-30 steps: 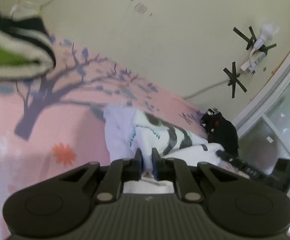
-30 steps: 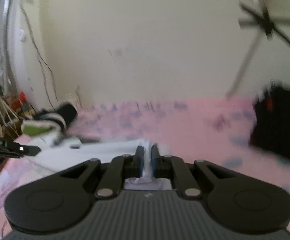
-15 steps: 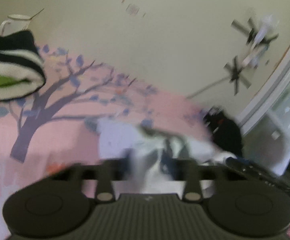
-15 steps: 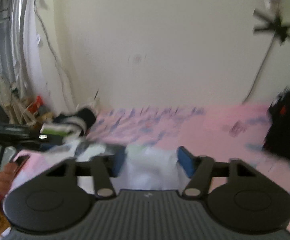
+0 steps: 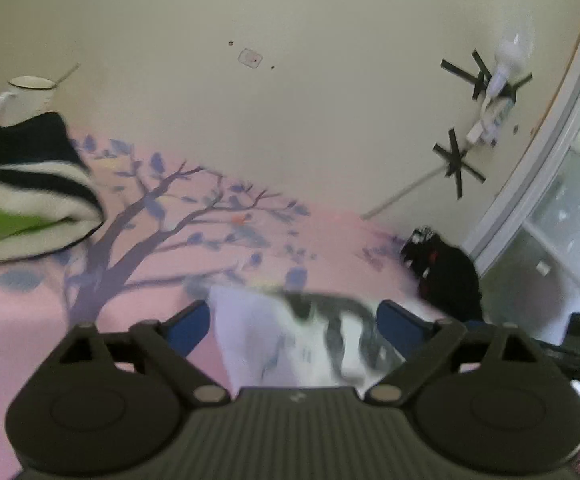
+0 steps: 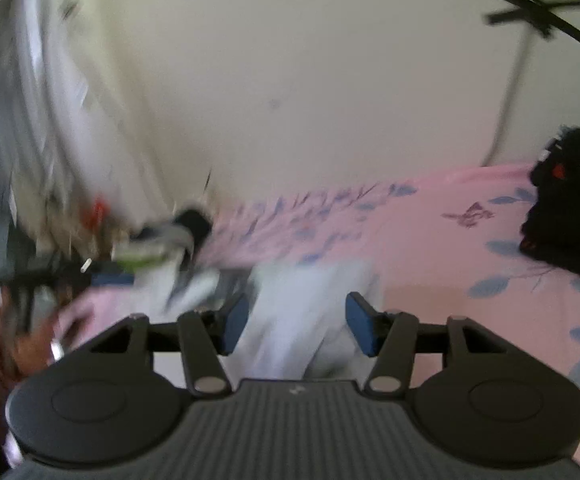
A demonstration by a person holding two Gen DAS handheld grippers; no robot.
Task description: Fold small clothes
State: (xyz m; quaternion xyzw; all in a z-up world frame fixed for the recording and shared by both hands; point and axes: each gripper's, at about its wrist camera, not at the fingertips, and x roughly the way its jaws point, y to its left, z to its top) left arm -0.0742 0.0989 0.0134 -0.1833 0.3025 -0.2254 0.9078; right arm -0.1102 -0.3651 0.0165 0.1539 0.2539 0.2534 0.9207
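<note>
We've just opened both claws, left gripper (image 5: 293,326) wide, right gripper (image 6: 295,322) narrower, so the shirt (image 5: 290,340) at bottom centre lies released on the sheet (image 5: 30,320).

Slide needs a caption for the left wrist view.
Left tongs, just opened, over a white printed garment on the pink tree-print sheet.

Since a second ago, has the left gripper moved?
Yes. The left gripper has just opened off the white garment and pulled back; the garment sits lower against the sheet's tree print.

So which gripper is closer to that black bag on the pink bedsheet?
Right. The black bag lies just beyond the right gripper; the left gripper sits farther off, past the white garment.
</note>
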